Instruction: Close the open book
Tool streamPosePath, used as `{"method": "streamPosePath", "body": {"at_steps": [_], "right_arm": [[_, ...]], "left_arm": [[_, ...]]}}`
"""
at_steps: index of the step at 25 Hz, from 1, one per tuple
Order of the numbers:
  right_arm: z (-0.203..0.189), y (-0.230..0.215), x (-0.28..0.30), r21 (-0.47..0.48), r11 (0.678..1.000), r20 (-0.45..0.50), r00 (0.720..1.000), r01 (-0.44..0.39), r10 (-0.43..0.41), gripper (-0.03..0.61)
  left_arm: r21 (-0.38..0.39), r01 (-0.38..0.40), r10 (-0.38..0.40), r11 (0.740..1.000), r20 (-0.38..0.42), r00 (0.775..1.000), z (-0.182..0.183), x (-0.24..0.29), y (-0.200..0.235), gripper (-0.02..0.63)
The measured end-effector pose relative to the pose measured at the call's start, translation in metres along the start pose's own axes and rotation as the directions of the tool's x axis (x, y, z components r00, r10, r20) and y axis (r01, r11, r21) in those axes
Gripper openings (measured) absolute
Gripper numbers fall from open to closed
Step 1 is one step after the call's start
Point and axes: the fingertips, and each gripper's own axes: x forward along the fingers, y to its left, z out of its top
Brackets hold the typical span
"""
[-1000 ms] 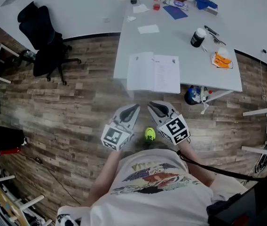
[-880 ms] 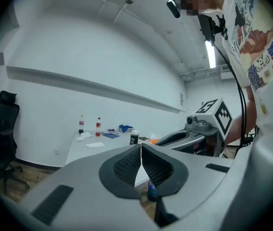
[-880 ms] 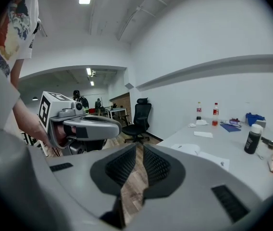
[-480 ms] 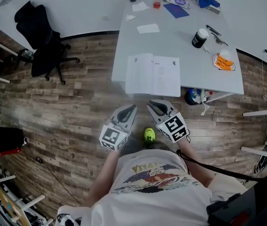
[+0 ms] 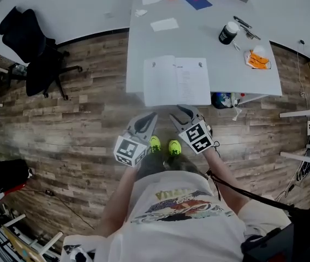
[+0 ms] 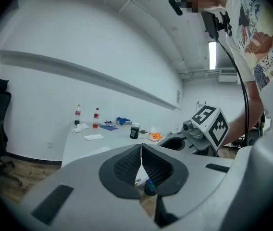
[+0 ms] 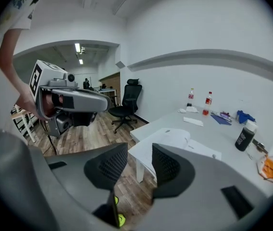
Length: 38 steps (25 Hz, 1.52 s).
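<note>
None of the closing is done yet: the book lies open, both pages flat, at the near edge of the tabletop. Both tools hang just short of that edge, clear of the pages. The left tool has its jaws together and empty. The right tool is opening its jaws with nothing between them. One side must yet be lifted and folded over. At far right, a lidded black cup hides its contents. Two bottles stand at the far edge, fill unclear.
</note>
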Motion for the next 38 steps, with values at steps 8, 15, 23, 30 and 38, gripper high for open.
{"method": "streamPosePath", "body": {"at_steps": [8,15,23,30,38], "right_arm": [[-0.002,-0.008,0.037,-0.008,0.999,-0.018,0.999,0.049,-0.049,0.144],[-0.031,-0.009,0.079,-0.052,0.997,-0.094,0.994,0.050,-0.055,0.156],[-0.069,-0.016,0.122,-0.270,0.958,-0.187,0.971,0.093,-0.147,0.176],[-0.096,-0.022,0.147,-0.449,0.888,-0.252,0.941,0.094,-0.227,0.181],[-0.110,-0.025,0.165,-0.598,0.795,-0.281,0.903,0.099,-0.325,0.181]], "left_arm": [[-0.018,0.054,-0.055,0.998,-0.027,0.998,-0.032,0.018,0.032,0.014],[-0.065,0.084,-0.089,0.994,-0.070,0.994,-0.074,0.038,0.052,0.014],[-0.101,0.090,-0.100,0.991,-0.092,0.991,-0.117,0.043,0.074,0.014],[-0.128,0.081,-0.094,0.989,-0.100,0.991,-0.141,0.039,0.087,0.014],[-0.157,0.064,-0.080,0.986,-0.102,0.992,-0.156,0.035,0.099,0.014]]}}
